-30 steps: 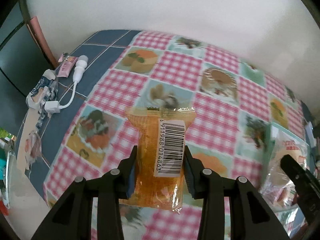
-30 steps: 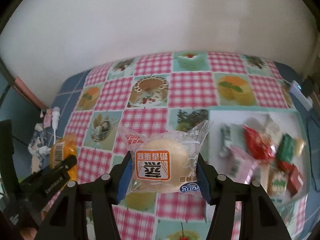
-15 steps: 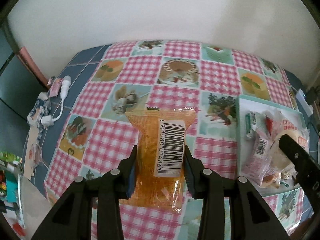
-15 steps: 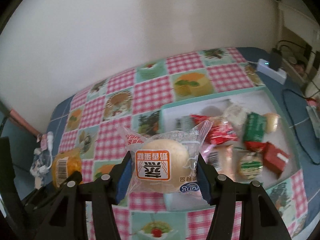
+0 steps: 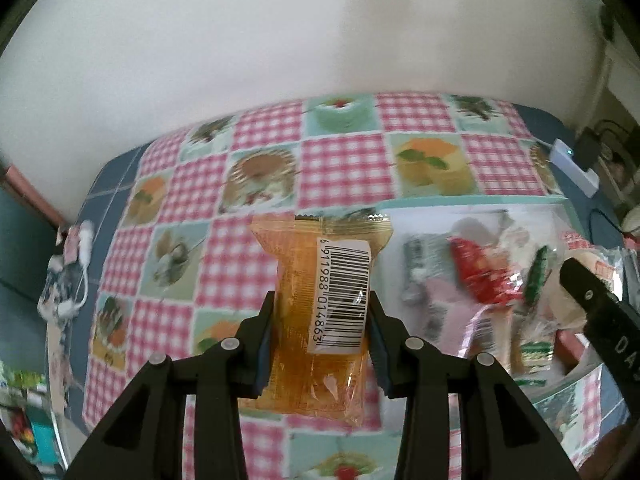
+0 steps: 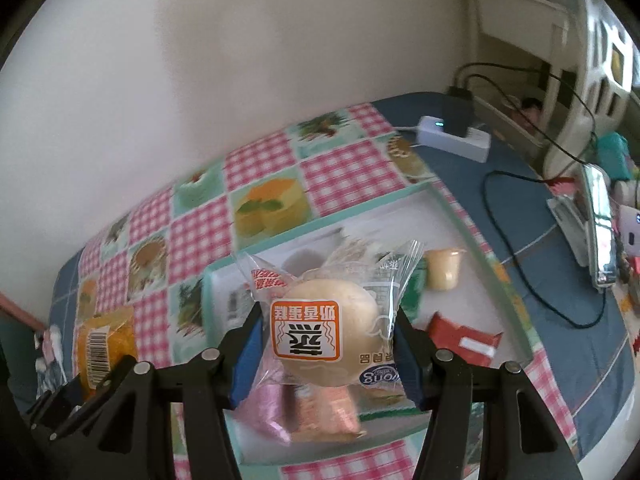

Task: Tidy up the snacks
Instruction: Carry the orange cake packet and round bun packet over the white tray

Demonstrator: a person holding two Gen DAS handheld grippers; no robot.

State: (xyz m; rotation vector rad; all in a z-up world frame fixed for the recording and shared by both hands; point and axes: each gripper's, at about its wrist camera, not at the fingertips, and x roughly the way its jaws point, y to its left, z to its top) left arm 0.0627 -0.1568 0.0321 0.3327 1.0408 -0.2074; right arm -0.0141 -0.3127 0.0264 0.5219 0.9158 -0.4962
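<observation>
My left gripper (image 5: 320,312) is shut on an orange snack packet (image 5: 320,300) with a barcode label, held above the checked tablecloth, just left of the tray. My right gripper (image 6: 326,340) is shut on a clear-wrapped round bun (image 6: 328,332) with an orange label, held over the white tray (image 6: 452,204) with a mint rim. The tray holds several wrapped snacks, among them a red packet (image 6: 464,340) and a small yellow jelly cup (image 6: 442,270). The tray also shows in the left wrist view (image 5: 480,210). The orange packet shows at the left of the right wrist view (image 6: 104,340).
A white power strip (image 6: 452,138) with a black plug and cables lies on the blue cloth beyond the tray. A white earphone cable and small wrappers (image 5: 70,264) lie at the table's left edge. A white wall backs the table.
Both grippers have moved right with their snacks. The bun now hangs over the tray, and the orange packet has come closer to the tray's left edge.
</observation>
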